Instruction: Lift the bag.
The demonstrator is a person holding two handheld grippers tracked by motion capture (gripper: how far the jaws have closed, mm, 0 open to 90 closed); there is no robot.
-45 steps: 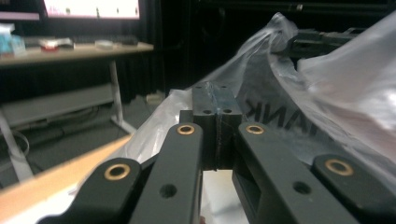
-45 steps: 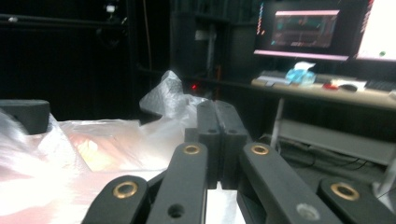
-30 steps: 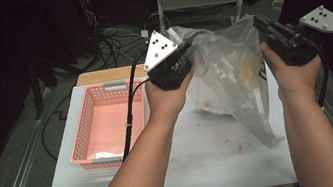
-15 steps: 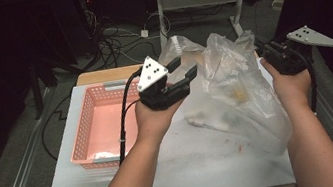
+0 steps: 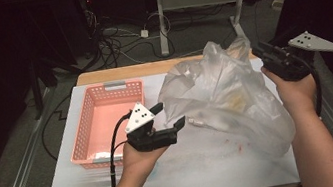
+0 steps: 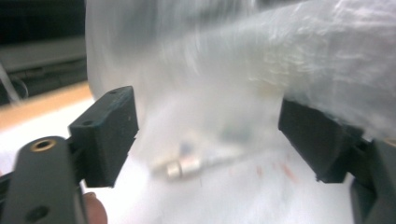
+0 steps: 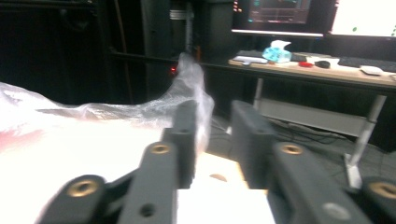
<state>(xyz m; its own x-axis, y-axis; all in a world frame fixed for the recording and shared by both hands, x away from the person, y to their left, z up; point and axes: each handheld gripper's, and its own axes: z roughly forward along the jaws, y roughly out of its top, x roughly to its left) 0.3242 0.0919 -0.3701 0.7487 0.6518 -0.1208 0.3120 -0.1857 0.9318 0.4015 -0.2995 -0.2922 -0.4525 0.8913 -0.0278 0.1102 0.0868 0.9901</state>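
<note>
Large crumpled clear plastic bag (image 5: 226, 99) sits on the white table top (image 5: 178, 182), right of centre, bulging up and leaning toward the right edge. Holds something yellowish plus a small pale cylindrical item near its lower left (blurred in the left gripper view, can't identify).

Left gripper (image 5: 168, 117) held low over the table, just left of the bag, jaws spread wide, nothing between them. Aimed at the bag's lower left side; in the left gripper view the bag (image 6: 243, 70) fills the gap ahead of the jaws, not touching either pad as far as visible.

Right gripper (image 5: 265, 52) raised at the bag's upper right corner. In the right gripper view, a twisted peak of the plastic (image 7: 189, 88) passes between the jaws against the left one, with a gap still showing beside the right jaw (clamped or not: can't tell).

Pink perforated plastic basket (image 5: 109, 128) on the table's left side, beside the left gripper.

Small reddish specks on the table near the bag's front.
</note>
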